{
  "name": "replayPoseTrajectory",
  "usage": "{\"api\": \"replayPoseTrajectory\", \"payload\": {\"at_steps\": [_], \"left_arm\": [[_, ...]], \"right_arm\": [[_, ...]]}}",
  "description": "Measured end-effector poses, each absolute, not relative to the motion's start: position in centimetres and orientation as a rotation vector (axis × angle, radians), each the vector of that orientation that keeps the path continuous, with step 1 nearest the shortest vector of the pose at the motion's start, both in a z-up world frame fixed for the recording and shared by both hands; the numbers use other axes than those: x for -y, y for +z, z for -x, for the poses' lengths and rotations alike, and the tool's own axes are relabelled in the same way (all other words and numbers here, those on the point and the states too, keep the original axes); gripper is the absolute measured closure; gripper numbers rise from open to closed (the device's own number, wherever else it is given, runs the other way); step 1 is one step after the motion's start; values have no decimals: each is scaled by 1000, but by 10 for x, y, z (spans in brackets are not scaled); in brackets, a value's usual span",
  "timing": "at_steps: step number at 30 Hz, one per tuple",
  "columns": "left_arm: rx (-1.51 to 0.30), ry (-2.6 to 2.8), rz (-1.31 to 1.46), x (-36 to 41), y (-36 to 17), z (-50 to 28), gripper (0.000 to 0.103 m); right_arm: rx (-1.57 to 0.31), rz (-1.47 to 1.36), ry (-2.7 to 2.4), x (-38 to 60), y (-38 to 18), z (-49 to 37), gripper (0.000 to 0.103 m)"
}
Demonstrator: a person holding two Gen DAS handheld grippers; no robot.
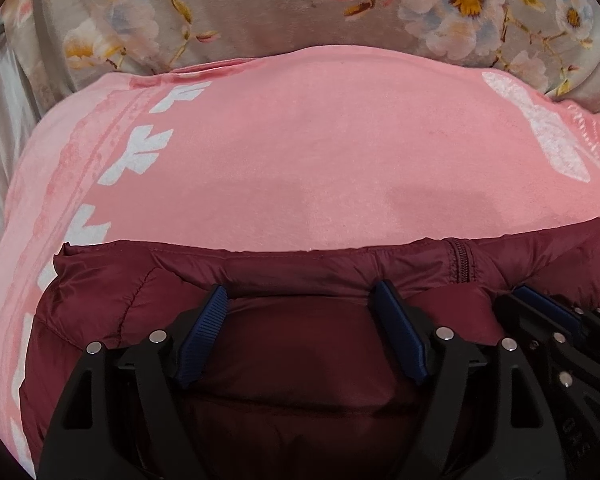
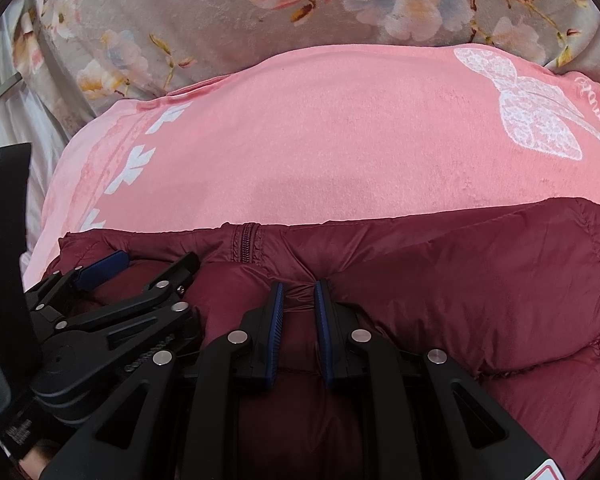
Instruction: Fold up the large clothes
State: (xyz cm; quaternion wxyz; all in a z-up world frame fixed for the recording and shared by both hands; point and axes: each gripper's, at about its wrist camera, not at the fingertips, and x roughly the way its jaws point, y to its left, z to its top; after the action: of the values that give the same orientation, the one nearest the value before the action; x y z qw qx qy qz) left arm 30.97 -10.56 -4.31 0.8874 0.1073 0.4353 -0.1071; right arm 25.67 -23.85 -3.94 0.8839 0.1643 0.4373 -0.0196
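Caption: you are mid-fold on the maroon quilted puffer jacket point(image 1: 300, 360), lying on the pink plush blanket point(image 1: 320, 152).

Left wrist view: your left gripper point(image 1: 302, 292) is standing spread, pads resting by the jacket's far folded edge, pinching nothing; a grey floral cover point(image 1: 228, 8) is showing beyond the blanket. Right wrist view: your right gripper point(image 2: 299, 286) is pinching a small pleat of jacket fabric just right of the zipper point(image 2: 247, 246), jaws nearly together. Judgement: one side looks released, the other not. Next you are likely needing to let go right, then regrip an outer edge for another fold.
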Motion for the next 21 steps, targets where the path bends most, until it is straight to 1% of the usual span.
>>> {"api": "replayPoseTrajectory", "payload": {"at_steps": [1, 2, 3, 5, 8, 14, 18, 21], "left_arm": [[-912, -234, -189, 97, -35, -304, 29], [-912, -241, -158, 87, -26, -296, 29], [-900, -245, -123, 70, -13, -283, 27], [-881, -228, -95, 43, 3, -260, 14], [-884, -171, -51, -8, 17, -232, 13], [-940, -104, 112, -93, 9, -191, 13], [-958, -64, 174, -123, -2, -175, 13], [-1025, -90, 272, -140, -21, -176, 13]], "right_arm": [[-911, -325, -67, 238, -35, -252, 88], [-905, -309, -89, 235, -25, -242, 79], [-887, -301, -82, 232, -17, -233, 78], [-845, -254, -58, 216, 5, -208, 78], [-838, -218, -44, 195, 15, -184, 78], [-894, -198, -17, 158, 0, -161, 78], [-900, -179, -46, 149, -16, -154, 79], [-890, -171, -62, 146, -23, -152, 79]]}}
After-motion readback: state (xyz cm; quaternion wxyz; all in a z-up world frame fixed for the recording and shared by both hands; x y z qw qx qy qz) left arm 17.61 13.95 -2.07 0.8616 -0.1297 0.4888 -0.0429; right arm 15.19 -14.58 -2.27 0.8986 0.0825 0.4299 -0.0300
